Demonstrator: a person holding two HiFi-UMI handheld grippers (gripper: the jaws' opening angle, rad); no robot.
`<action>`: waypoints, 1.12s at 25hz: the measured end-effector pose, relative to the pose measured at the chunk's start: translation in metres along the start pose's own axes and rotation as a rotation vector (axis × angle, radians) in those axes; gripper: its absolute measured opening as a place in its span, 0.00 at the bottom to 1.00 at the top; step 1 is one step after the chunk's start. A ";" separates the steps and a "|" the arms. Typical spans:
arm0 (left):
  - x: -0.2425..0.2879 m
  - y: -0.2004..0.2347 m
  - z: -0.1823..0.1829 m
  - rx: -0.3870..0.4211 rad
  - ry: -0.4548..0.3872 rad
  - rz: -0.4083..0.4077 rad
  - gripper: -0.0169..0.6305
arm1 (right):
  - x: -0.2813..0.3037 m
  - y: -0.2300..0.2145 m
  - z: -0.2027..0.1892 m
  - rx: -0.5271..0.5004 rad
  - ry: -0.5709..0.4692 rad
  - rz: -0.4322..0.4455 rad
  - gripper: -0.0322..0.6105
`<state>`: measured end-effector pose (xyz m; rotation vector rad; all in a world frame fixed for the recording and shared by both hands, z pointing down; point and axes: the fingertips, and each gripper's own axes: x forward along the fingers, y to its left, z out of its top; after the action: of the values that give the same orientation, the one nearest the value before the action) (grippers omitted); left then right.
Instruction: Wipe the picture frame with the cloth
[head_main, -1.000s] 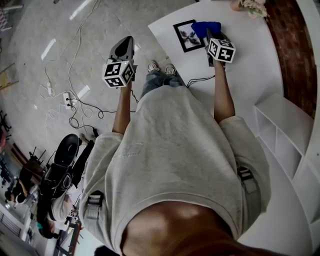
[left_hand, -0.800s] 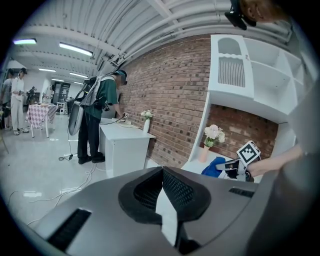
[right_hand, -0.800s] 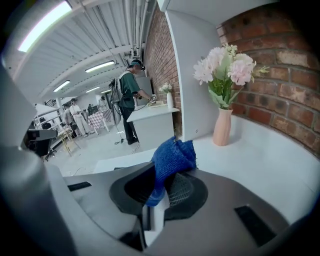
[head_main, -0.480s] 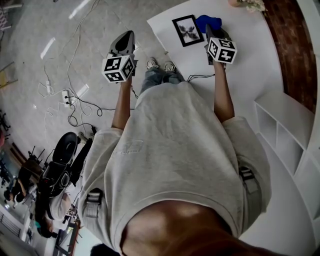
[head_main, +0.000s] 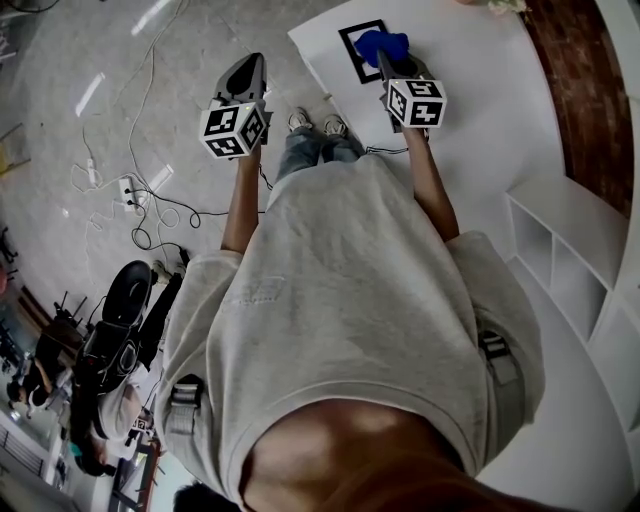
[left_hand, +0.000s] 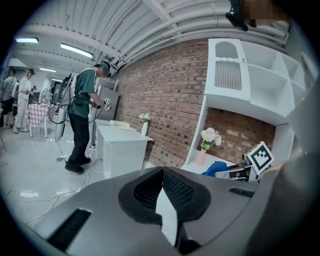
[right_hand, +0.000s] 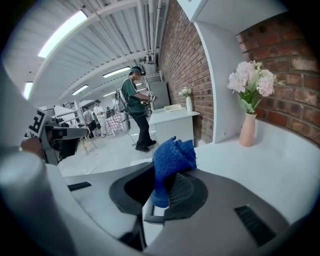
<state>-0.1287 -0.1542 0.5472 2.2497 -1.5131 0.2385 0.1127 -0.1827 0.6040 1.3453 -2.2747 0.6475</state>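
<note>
Since a second ago cloth (head_main: 383, 44) had slid left over picture frame (head_main: 352, 55), left gripper (head_main: 252, 64) jaws pressed together, empty, above floor (head_main: 120, 60), one frame flat on white table (head_main: 480, 60), one cloth pinched in right gripper (head_main: 388, 62) jaws.

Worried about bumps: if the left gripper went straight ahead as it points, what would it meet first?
Nothing near: open floor, then probably the brick wall beside the white desk, though depth is unclear.

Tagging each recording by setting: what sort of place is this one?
Probably a lab hall with a mock home corner: brick wall, white shelving, flower vase, plus another person wearing recording gear and cables on the floor.
</note>
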 end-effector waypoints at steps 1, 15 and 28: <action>0.000 0.000 0.000 -0.001 0.000 -0.001 0.05 | 0.001 0.006 -0.002 -0.001 0.003 0.011 0.14; -0.004 0.008 -0.001 -0.001 0.007 0.013 0.05 | 0.023 0.013 -0.039 0.061 0.067 0.021 0.14; 0.007 0.008 0.000 0.009 0.021 0.003 0.05 | 0.028 -0.047 -0.049 0.092 0.100 -0.067 0.14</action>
<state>-0.1331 -0.1621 0.5515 2.2452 -1.5083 0.2696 0.1475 -0.1934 0.6677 1.3928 -2.1351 0.7867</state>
